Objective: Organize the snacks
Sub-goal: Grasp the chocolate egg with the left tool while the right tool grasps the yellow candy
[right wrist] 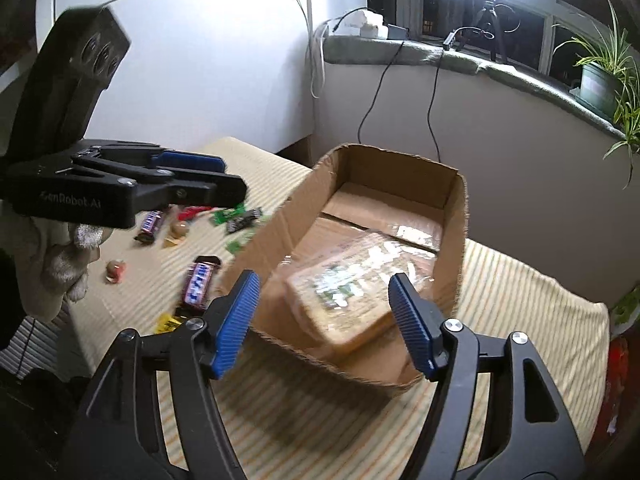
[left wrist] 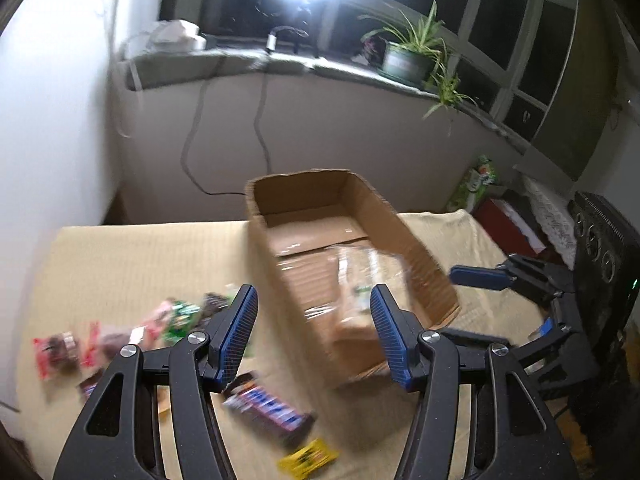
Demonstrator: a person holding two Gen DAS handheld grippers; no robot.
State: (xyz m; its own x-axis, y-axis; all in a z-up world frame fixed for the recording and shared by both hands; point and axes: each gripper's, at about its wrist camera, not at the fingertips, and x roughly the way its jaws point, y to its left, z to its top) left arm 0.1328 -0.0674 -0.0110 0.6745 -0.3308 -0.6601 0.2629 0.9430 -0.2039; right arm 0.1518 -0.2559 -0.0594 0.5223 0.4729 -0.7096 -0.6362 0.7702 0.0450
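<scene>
My two handheld grippers and one gloved hand

My left gripper (left wrist: 314, 336) and right gripper (right wrist: 324, 320) share a build: matte black linkage arms with triangular cutouts, silver round screw heads at the pivots, ribbed blue pads (right wrist: 236, 322). White "GenRobot.AI" lettering marks the left one's side. I wear a pale knitted glove (right wrist: 52, 256).

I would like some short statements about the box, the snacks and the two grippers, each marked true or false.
1. The cardboard box holds a wrapped packet. True.
2. The left gripper grips a chocolate bar. False: its jaws are open, with nothing between them.
3. Loose snacks lie on the striped cloth beside the box. True.
4. The right gripper is shut. False: it is open and holds nothing.
5. The potted plant stands inside the box. False: it stands on the window ledge.
</scene>
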